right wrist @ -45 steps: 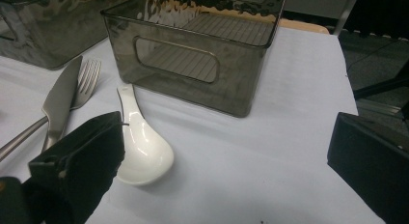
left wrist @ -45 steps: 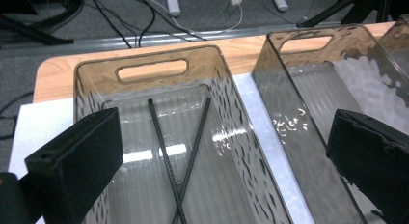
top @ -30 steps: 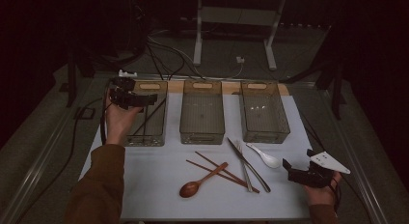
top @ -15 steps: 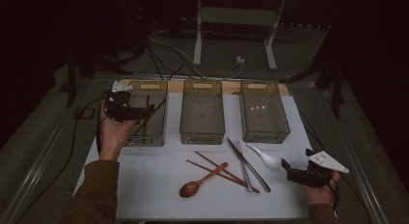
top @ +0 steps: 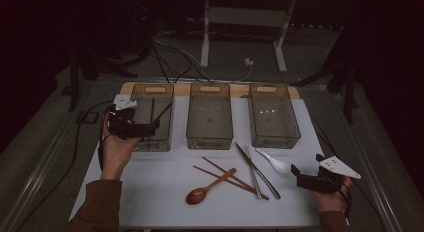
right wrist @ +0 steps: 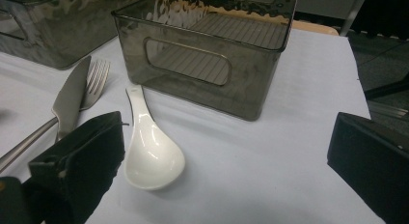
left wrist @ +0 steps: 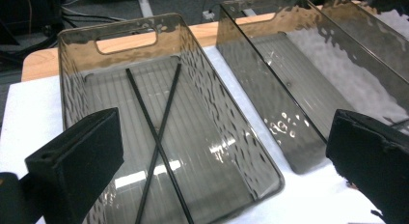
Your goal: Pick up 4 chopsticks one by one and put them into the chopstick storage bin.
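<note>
Three smoky clear bins stand in a row: left bin, middle bin, right bin. Two thin black chopsticks lie crossed inside the left bin. My left gripper hovers over that bin's near left side, open, with nothing between its jaws. A white ceramic spoon lies in front of the right bin. Just to the right of the spoon, my right gripper is low over the mat, open and empty.
On the white mat lie a wooden spoon, a pair of wooden chopsticks, a fork and a knife. Cables and a stand's legs sit beyond the bins. The middle bin and the right bin hold nothing.
My left gripper has drawn back from the far end of the left bin toward its near end. The right gripper has stayed put.
</note>
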A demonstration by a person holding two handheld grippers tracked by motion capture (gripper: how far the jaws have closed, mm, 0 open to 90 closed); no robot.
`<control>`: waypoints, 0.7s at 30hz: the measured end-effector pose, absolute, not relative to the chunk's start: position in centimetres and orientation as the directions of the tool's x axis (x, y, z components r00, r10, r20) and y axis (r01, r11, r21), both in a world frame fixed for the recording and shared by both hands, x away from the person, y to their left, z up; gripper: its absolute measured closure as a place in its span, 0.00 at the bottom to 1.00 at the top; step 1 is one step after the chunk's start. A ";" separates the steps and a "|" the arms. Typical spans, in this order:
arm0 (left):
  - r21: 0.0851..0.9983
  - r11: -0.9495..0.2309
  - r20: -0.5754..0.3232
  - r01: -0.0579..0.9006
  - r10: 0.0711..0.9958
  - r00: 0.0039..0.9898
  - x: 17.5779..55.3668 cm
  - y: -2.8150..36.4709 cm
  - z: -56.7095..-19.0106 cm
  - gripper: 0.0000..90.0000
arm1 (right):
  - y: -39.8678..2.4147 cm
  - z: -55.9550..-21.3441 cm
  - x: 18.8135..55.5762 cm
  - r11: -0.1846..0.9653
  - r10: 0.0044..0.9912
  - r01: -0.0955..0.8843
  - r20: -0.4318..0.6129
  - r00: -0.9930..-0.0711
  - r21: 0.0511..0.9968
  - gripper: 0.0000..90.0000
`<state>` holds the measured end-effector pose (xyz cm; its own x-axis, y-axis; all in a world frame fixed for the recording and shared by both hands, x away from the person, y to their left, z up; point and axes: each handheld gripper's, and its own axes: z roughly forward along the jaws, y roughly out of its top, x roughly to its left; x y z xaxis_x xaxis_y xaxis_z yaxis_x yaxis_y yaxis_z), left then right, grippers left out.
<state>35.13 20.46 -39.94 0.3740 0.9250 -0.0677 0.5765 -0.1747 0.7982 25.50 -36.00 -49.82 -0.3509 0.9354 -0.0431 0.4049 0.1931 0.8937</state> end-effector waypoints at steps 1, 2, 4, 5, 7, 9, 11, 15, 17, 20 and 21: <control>0.802 -0.175 -0.065 0.572 0.925 0.373 34.9 20.4 -40.0 0.01 | -36.0 -49.8 25.5 0.193 0.935 0.404 -0.043 -0.351 0.894 0.00; 0.801 -0.177 -0.064 0.571 0.924 0.376 34.7 20.4 -40.0 0.01 | -36.0 -49.8 25.5 0.192 0.936 0.404 -0.043 -0.351 0.894 0.00; 0.803 -0.180 -0.057 0.568 0.926 0.374 34.4 20.4 -40.2 0.01 | -36.0 -49.8 25.5 0.192 0.936 0.405 -0.042 -0.351 0.894 0.00; 0.803 -0.179 -0.060 0.568 0.924 0.377 34.2 20.4 -40.2 0.01 | -36.0 -49.8 25.5 0.193 0.935 0.404 -0.043 -0.352 0.894 0.00; 0.807 -0.173 -0.064 0.564 0.925 0.375 33.9 20.5 -40.4 0.01 | -36.0 -49.8 25.5 0.193 0.934 0.402 -0.043 -0.354 0.895 0.00; 0.807 -0.169 -0.070 0.565 0.924 0.376 33.5 20.7 -40.7 0.01 | -36.0 -49.7 25.5 0.188 0.934 0.402 -0.037 -0.355 0.896 0.00; 0.808 -0.164 -0.076 0.566 0.924 0.376 33.1 20.9 -41.0 0.01 | -36.1 -49.6 25.5 0.183 0.935 0.399 -0.033 -0.353 0.899 0.00; 0.813 -0.147 -0.087 0.564 0.926 0.367 32.2 21.5 -41.6 0.01 | -36.1 -49.3 25.5 0.172 0.932 0.400 -0.018 -0.361 0.900 0.00; 0.815 -0.139 -0.092 0.563 0.927 0.363 31.7 21.7 -41.8 0.01 | -36.1 -48.9 25.6 0.182 0.928 0.402 -0.022 -0.372 0.897 0.00; 0.817 -0.146 -0.085 0.558 0.926 0.367 31.1 21.9 -42.2 0.01 | -35.8 -48.3 25.8 0.191 0.921 0.403 -0.021 -0.390 0.895 0.00; 0.820 -0.145 -0.084 0.554 0.926 0.367 30.9 21.9 -42.3 0.01 | -35.6 -48.2 25.9 0.197 0.918 0.405 -0.023 -0.397 0.893 0.00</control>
<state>30.88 21.86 -42.31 0.3671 0.9264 -0.0841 0.5543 -0.1452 0.8196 25.86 -35.65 -48.21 -0.3967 0.9177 -0.0225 0.4048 0.1969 0.8929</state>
